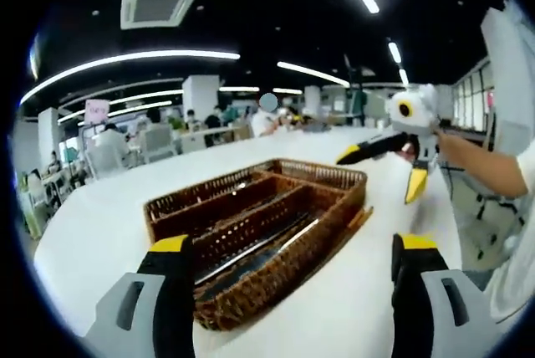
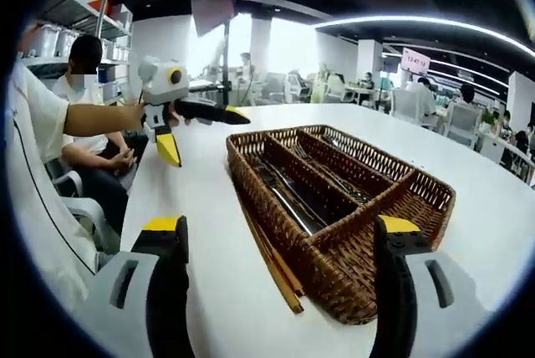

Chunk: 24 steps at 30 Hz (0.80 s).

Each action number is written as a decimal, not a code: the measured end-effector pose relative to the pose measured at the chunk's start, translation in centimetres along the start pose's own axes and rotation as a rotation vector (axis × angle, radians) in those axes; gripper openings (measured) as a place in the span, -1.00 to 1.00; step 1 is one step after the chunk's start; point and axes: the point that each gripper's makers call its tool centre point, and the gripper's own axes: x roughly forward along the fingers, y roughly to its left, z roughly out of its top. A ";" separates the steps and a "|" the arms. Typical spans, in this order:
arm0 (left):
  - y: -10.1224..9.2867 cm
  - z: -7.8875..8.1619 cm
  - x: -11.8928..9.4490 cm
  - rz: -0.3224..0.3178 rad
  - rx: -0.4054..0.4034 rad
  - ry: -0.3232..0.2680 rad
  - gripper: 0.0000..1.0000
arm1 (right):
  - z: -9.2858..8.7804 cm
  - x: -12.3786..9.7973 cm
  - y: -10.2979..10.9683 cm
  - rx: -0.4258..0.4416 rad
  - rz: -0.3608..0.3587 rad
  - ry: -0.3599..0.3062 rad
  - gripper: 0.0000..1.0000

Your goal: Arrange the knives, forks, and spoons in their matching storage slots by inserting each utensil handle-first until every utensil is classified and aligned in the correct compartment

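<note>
A brown wicker tray (image 1: 330, 176) (image 2: 418, 184) with several long compartments lies on a white table (image 1: 100, 232) (image 2: 209, 207). Metal utensils (image 1: 259, 249) (image 2: 292, 195) lie lengthwise in its compartments; I cannot tell which kinds. My left gripper (image 1: 292, 245) (image 2: 203, 134) is open and holds nothing, its jaws spread to either side of the tray's near end. My right gripper (image 2: 281, 226) (image 1: 383, 170) is also open and holds nothing, at the tray's opposite end. Both hang above the table, apart from the tray.
Thin wooden sticks (image 2: 272, 262) lie on the table against one long side of the tray. A person's arm (image 1: 485, 157) (image 2: 92, 120) reaches to each gripper. Another person (image 2: 84, 65) sits beside the table, with office desks and chairs beyond.
</note>
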 end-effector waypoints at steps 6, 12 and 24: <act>-0.6 -0.4 -0.8 0.022 -0.009 0.010 0.99 | 0.0 -1.1 0.3 0.006 -0.017 -0.021 0.90; -1.2 -0.1 -1.9 0.065 -0.034 -0.014 0.99 | -1.3 -2.0 0.7 -0.003 -0.046 -0.007 0.90; -2.4 -1.1 -3.1 0.106 -0.049 -0.045 0.94 | -3.0 -3.7 2.7 0.047 -0.059 -0.029 0.79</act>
